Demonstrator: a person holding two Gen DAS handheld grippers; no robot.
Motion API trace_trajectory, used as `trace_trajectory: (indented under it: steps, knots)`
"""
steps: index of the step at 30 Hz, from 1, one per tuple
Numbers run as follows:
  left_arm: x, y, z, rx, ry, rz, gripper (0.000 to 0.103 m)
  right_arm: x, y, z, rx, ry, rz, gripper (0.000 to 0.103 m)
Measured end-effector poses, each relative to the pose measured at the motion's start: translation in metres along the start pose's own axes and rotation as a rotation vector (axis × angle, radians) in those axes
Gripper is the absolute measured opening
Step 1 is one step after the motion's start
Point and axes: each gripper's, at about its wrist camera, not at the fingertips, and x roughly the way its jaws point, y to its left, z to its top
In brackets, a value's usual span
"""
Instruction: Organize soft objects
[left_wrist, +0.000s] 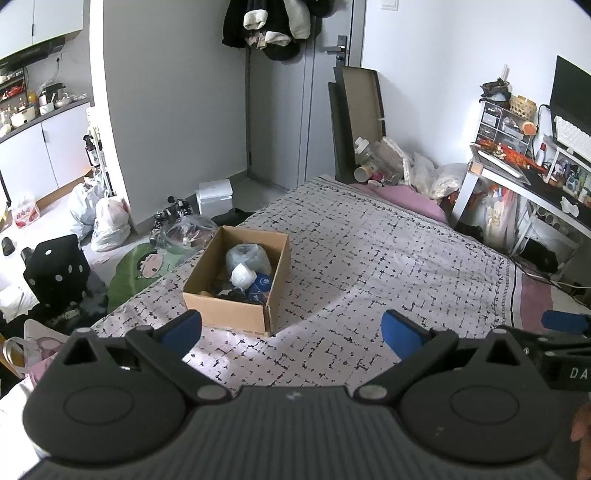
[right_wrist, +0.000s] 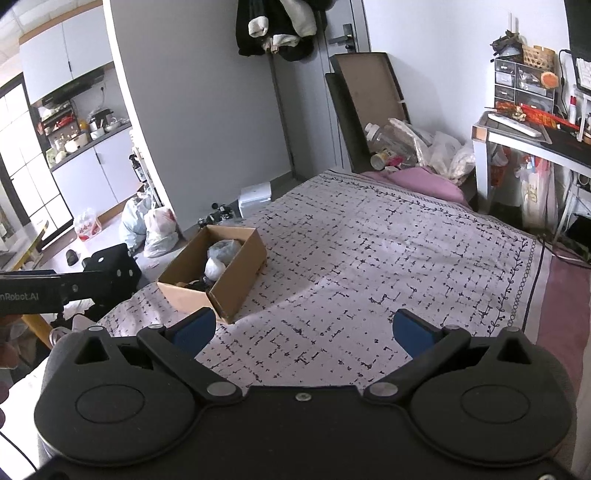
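Both the left gripper (left_wrist: 291, 332) and right gripper (right_wrist: 304, 330) hover spread wide, holding nothing. The cardboard box (left_wrist: 221, 314) (bagged stuff inside) sits on the patterned bedspread (left_wrist: 388, 258).

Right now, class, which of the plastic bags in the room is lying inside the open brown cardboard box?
The crumpled grey translucent plastic bag lies in the open brown cardboard box on the bed; the white and red-printed plastic bags sit on the floor.

The left gripper (left_wrist: 291, 330) has a matte black body with a ribbed top, two round discs, silver pivot screws and blue finger pads (left_wrist: 400, 332). The right gripper (right_wrist: 303, 329) matches it, with a central screw. White lettering, seemingly "nRobot.AI", marks the left one's side in the right view.
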Motion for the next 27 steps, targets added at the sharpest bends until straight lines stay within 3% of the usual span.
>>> trace_trajectory:
  steps: [27]
  knots:
    - [0.001,-0.0036,-0.0058,0.013,0.011,0.002,0.103,-0.0021,-0.003,0.0005,0.006,-0.005,-0.014,0.103]
